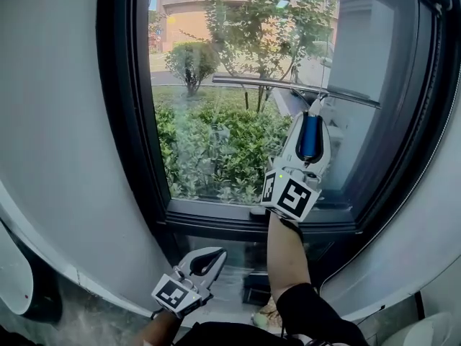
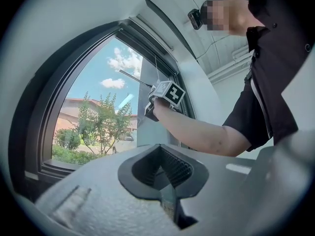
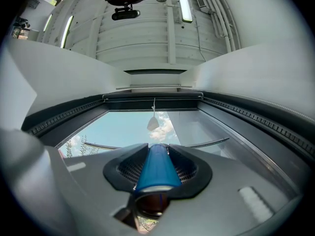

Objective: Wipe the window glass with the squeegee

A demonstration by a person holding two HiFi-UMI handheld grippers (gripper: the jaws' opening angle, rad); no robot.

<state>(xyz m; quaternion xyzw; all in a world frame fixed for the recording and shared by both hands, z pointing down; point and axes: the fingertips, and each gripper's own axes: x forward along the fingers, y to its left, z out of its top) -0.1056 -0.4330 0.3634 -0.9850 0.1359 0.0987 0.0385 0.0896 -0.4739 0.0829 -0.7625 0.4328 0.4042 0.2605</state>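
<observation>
The right tool (image 1: 310,130) is raised in front of the window, its jaws closed round the blue handle (image 1: 310,138) of the squeegee (image 1: 292,88), which points up and away from the person's forearm. The right gripper view shows that handle filling the gap between the jaws. The squeegee's long blade (image 1: 245,82) lies nearly level across the upper part of the window glass (image 1: 216,146), dipping a little toward the right. It appears to rest against the pane, though contact cannot be confirmed. The left tool (image 1: 204,263) hangs low, below the sill (image 1: 216,217) and well apart from the glass, with its jaw tips together and nothing between them. This looks like the wiping step itself, with the blade set high for a stroke. The next move likely calls for drawing the blade down the pane with even pressure, holding its full edge flat to the glass and stopping short of the dark window frame (image 1: 119,121).
</observation>
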